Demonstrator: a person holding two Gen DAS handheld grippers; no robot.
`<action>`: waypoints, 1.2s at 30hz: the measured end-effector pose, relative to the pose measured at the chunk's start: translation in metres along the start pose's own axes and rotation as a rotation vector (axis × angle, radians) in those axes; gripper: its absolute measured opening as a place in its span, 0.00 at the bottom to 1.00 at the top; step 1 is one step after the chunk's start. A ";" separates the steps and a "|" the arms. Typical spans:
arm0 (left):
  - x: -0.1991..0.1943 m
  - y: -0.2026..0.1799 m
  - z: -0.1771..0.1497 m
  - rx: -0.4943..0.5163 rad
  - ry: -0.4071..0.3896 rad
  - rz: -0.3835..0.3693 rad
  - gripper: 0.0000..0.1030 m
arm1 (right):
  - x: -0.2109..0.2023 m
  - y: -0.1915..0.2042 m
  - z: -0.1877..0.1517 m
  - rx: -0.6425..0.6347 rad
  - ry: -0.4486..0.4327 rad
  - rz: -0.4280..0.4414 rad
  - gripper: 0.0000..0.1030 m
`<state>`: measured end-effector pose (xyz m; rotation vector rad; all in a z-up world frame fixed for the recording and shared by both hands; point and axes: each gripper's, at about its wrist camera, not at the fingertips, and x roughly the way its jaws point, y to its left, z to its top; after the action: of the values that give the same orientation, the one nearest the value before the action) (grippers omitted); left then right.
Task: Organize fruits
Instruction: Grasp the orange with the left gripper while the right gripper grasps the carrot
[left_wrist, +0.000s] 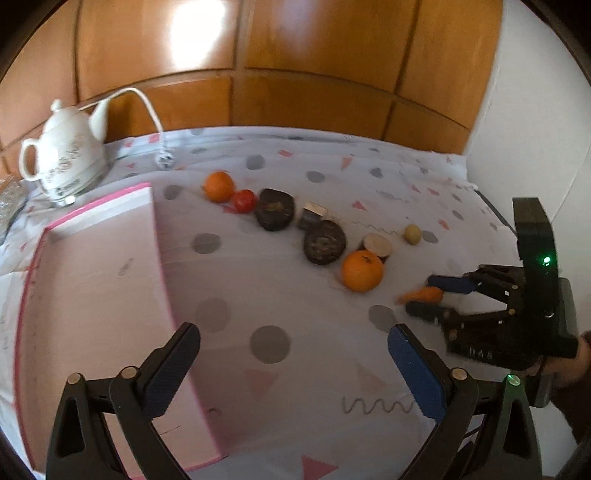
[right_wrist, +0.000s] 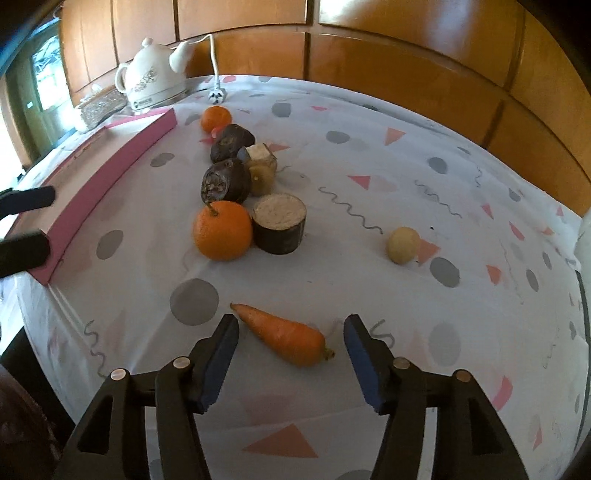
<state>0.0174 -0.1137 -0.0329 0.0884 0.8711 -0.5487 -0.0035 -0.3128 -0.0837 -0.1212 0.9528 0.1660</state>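
Right gripper (right_wrist: 291, 354), spread wide, straddles the carrot (right_wrist: 284, 334) lying crosswise between its fingers, poised for a grasp. Left gripper (left_wrist: 293, 363), likewise spread and empty, hovers beside the pink tray (left_wrist: 92, 280), seemingly the destination.

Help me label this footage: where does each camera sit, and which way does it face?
Left wrist: rides the open left gripper, facing across the table over the pink tray; right gripper and hand show at right.
Right wrist: rides the open right gripper, facing the carrot; left fingertips at left.
Shared: carrot, oranges, kettle.
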 end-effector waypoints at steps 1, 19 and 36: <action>0.006 -0.003 0.002 0.001 0.017 -0.014 0.87 | -0.001 -0.002 0.001 0.004 -0.001 0.000 0.27; 0.067 -0.047 0.032 0.007 0.060 0.024 0.65 | -0.001 -0.023 -0.004 0.212 -0.035 -0.066 0.25; 0.083 -0.057 0.026 -0.010 0.051 -0.060 0.37 | 0.003 -0.023 -0.003 0.233 -0.068 -0.098 0.25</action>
<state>0.0501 -0.2054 -0.0700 0.0681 0.9287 -0.6004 0.0005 -0.3352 -0.0874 0.0516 0.8902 -0.0319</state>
